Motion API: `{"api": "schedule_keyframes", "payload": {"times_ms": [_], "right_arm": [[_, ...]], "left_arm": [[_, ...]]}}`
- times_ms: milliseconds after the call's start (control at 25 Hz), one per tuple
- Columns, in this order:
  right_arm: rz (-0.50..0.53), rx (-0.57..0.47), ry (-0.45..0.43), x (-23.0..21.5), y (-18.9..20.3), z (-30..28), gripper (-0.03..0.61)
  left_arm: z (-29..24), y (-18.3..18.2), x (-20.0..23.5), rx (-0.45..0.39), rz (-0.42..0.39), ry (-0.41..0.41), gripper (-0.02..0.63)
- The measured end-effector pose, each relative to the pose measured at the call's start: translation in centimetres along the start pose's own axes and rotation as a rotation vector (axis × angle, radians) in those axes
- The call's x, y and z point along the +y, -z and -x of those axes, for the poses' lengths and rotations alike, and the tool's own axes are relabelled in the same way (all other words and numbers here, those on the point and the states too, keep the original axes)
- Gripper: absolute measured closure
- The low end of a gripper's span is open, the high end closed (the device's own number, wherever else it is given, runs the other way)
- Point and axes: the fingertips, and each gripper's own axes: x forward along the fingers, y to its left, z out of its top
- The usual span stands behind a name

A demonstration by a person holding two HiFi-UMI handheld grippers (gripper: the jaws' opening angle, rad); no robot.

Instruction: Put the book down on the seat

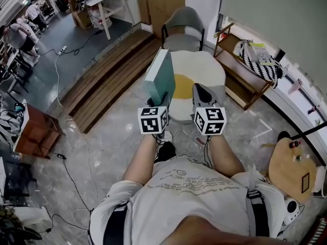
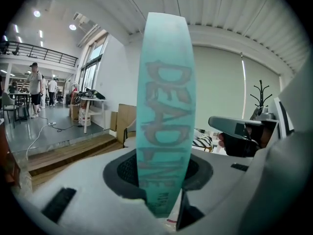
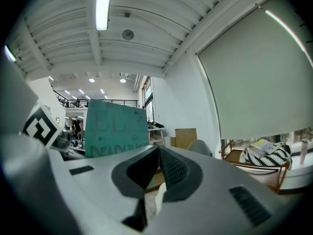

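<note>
The left gripper clamps the book upright by its lower end, probably to lay it on the seat just beyond, while the right gripper rides alongside, jaws together and empty.

Bright, even light (fisheye edges dark, warped).

Wooden shelf, striped bag, cardboard

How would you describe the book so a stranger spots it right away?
Find the white fried-egg-shaped pad on the pale floor. Just before it, the left gripper holds the book upright; its teal cover and DEADLINE down the spine set it apart.
</note>
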Motion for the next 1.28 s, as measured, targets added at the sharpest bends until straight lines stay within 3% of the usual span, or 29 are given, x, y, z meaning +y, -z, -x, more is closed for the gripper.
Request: {"api": "schedule_keyframes", "payload": {"times_ms": [520,1280], "right_arm": [[0.019,0.005,0.020,-2.6,-1.7,-11.7,0.549],[0.008,0.010,0.035,-1.6,-1.5,-28.6,0.551]], "left_arm": [[-9.6,-4.7,5.9,0.001,-0.003,0.037,0.455],[-21.0,-9.3,18.5,0.025,-0.013,0.066,0.455]]}}
